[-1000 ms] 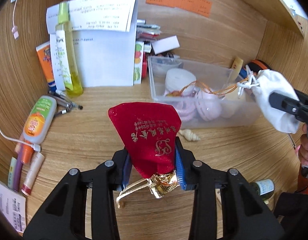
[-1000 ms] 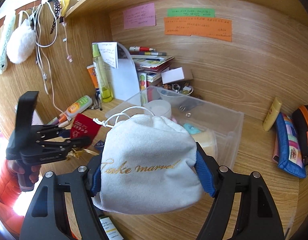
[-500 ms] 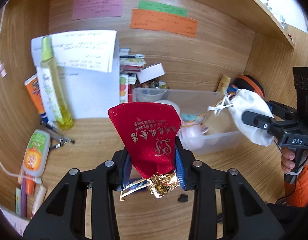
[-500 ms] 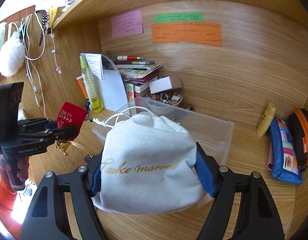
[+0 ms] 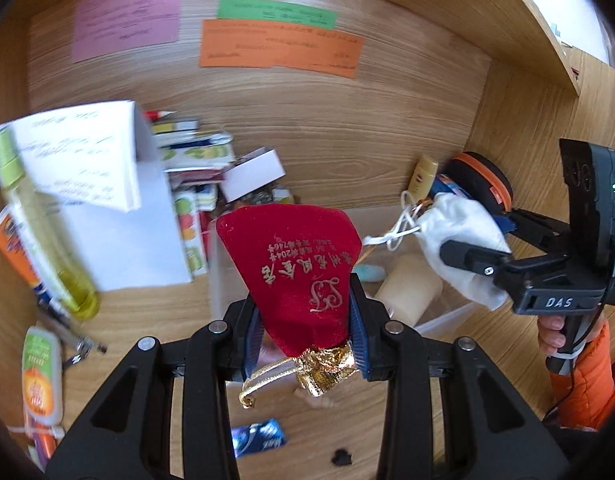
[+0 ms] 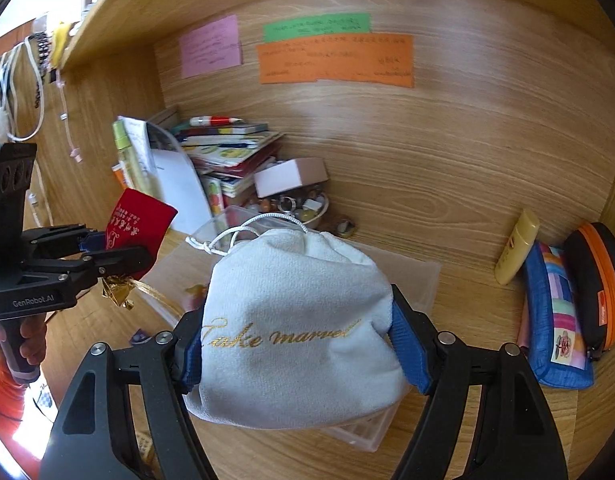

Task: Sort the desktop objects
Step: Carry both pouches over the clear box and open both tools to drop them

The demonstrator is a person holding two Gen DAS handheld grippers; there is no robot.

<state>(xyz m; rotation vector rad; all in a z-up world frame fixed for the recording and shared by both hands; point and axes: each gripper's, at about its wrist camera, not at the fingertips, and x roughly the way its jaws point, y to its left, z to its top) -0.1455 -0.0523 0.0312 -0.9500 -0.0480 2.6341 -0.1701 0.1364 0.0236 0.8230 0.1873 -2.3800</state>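
Observation:
My left gripper (image 5: 305, 336) is shut on a red velvet pouch (image 5: 295, 264) with gold lettering and a gold-trimmed neck, held in the air above the desk. The pouch also shows in the right wrist view (image 6: 137, 222). My right gripper (image 6: 297, 348) is shut on a white drawstring pouch (image 6: 295, 336) with gold script, held above the clear plastic bin (image 6: 411, 276). From the left wrist view the white pouch (image 5: 459, 236) hangs over the bin's right end (image 5: 439, 316). The bin holds a cream cylinder (image 5: 407, 288) and other small items.
A stack of books (image 6: 231, 148), a white notepad (image 5: 119, 208), a yellow bottle (image 5: 39, 236) and an orange-green tube (image 5: 41, 376) stand at the left. A colourful pencil case (image 6: 555, 312), an orange-black case (image 6: 599, 288) and a yellow tube (image 6: 517, 246) lie at the right.
Both grippers have risen with their pouches and the views have tilted up toward the back wall. The white pouch has moved over the bin.

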